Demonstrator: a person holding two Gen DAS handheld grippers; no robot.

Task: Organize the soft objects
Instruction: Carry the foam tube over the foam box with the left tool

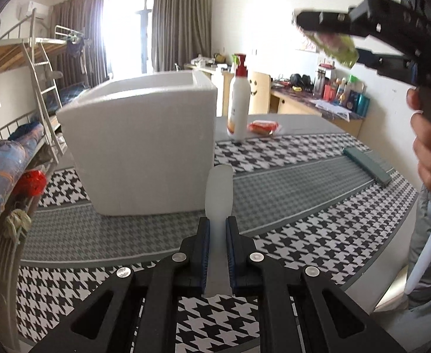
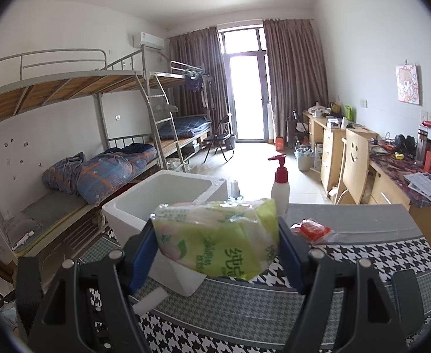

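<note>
Left claw (image 1: 218,229): pads closed on a pale translucent soft strip (image 1: 219,188), held clear above the desk (image 1: 318,194).
Strip axis: long axis runs straight out along the fingers, rounded free end pointing toward the white foam box (image 1: 139,147).
Right claw (image 2: 218,247): jaws wide, clamped on a green tissue pack (image 2: 215,238).
Pack axis: lies crosswise between the pads, one end against each pad, printed face toward the camera.
Pack place: raised over the desk, in front of the foam box.
Behind: pump bottle (image 1: 239,100), red packet (image 1: 264,127).
</note>
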